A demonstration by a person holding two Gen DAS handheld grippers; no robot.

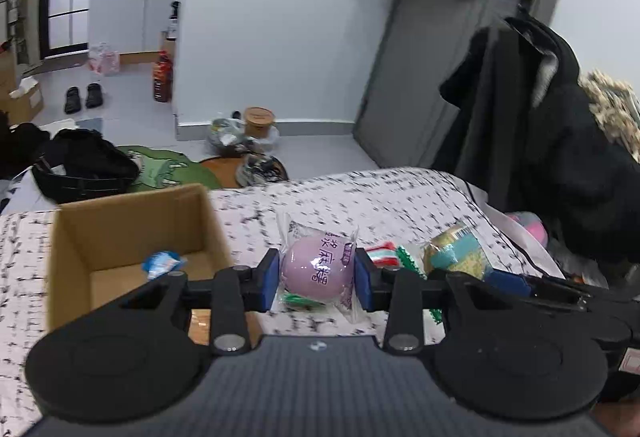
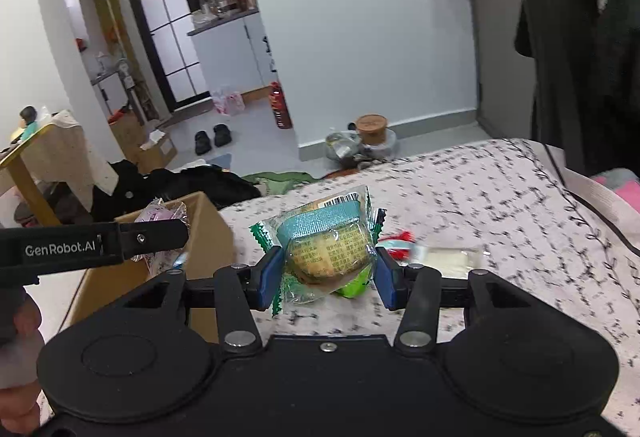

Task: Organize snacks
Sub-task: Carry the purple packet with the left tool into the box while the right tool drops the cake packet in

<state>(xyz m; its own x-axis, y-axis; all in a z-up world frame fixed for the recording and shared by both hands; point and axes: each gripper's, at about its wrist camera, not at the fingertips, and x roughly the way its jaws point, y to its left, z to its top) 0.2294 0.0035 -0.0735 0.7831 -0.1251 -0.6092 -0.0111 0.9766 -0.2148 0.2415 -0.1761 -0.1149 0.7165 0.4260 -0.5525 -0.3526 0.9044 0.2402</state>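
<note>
My left gripper (image 1: 318,281) is shut on a round purple snack (image 1: 318,269) in a clear wrapper, pinched between its blue pads above the bed. To its left stands an open cardboard box (image 1: 132,229) with a blue-and-white packet (image 1: 162,263) inside. My right gripper (image 2: 326,277) is shut on a teal-wrapped pastry (image 2: 328,249), also lifted off the bed. In the right wrist view the left gripper's black finger (image 2: 152,233) carries the purple snack (image 2: 160,217) just over the box (image 2: 208,233). A red-and-white snack (image 2: 396,237), a clear pale packet (image 2: 448,257) and a green packet (image 2: 354,287) lie on the cover.
The snacks and box rest on a bed with a white, black-flecked cover (image 1: 380,197). Black coats (image 1: 560,141) hang at the right by a grey door. Bags, shoes and a lidded tub (image 1: 259,121) litter the floor beyond. A hand (image 2: 16,357) holds the left gripper.
</note>
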